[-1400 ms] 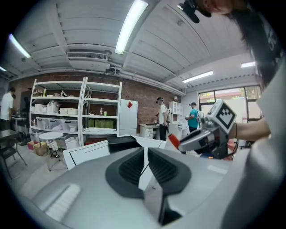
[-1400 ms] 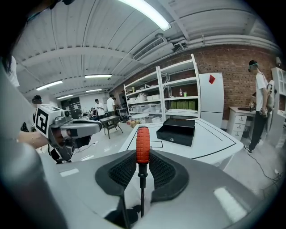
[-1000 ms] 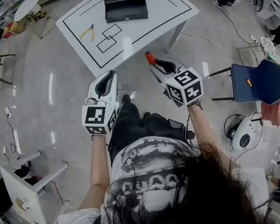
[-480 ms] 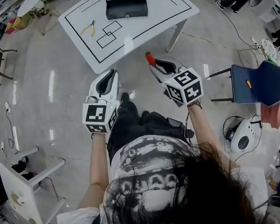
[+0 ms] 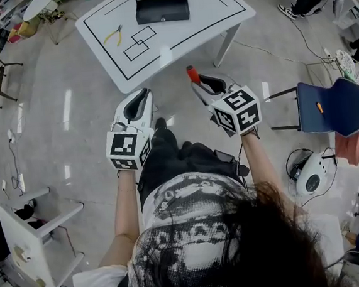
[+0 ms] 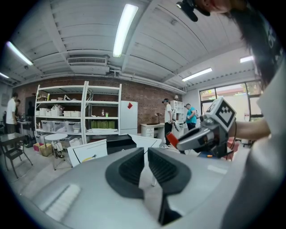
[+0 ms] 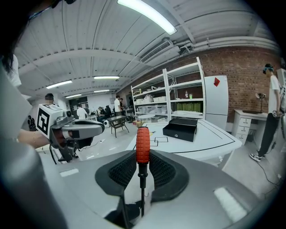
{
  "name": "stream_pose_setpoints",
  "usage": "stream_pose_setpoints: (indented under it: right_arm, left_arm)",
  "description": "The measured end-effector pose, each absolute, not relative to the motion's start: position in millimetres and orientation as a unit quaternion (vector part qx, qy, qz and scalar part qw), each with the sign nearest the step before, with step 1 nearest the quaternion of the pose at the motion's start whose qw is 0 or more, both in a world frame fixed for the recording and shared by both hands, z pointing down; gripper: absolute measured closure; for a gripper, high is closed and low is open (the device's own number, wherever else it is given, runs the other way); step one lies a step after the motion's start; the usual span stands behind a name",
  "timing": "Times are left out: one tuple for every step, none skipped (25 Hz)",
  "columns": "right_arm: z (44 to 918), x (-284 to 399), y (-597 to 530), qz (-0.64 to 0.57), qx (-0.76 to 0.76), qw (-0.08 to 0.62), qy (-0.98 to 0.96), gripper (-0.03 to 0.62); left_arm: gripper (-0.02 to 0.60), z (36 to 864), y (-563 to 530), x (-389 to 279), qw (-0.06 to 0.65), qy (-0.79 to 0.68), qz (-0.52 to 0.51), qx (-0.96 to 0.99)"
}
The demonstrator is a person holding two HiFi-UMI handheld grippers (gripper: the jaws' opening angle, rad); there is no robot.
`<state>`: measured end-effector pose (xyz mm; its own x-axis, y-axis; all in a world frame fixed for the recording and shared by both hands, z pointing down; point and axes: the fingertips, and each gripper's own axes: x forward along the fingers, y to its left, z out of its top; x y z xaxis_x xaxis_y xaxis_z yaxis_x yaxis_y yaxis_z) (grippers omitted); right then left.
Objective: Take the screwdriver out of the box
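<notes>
My right gripper is shut on a screwdriver: its red handle sticks out past the fingertips and its dark shaft runs back between the pads. That gripper hangs in front of the person's body, short of the white table. The black box sits closed at the table's far side, also visible as the box in the right gripper view. My left gripper hovers beside the right one, jaws together and empty; its pads hold nothing.
Yellow-handled pliers lie on the table beside two drawn black squares. A blue chair stands at the right, a white stool-like shelf at the lower left. People and shelving are in the background.
The table and box have slid slightly toward the top of the head view. Both grippers keep their pose, and the screwdriver stays in the right one.
</notes>
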<state>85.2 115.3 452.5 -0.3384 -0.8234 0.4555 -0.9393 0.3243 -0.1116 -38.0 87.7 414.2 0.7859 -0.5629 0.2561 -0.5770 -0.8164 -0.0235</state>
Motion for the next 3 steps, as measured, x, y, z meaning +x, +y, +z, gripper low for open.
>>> stream_pose_setpoints:
  right_arm:
    - [452.8,86.9,115.7,0.180,0.552,0.160,-0.798,0.503]
    - [453.1,88.8,116.2,0.179,0.552,0.159,-0.798,0.503]
    - [453.4,90.8,116.7,0.179,0.552,0.159,-0.799,0.503]
  left_arm:
    - [0.581,414.9,88.2,-36.6,0.028,-0.302,0.127,0.944]
    - [0.581,415.7,88.7,-35.0,0.027,-0.302,0.127,0.944]
    - [0.581,416.4,89.4,-33.3,0.027,-0.303,0.127,0.944]
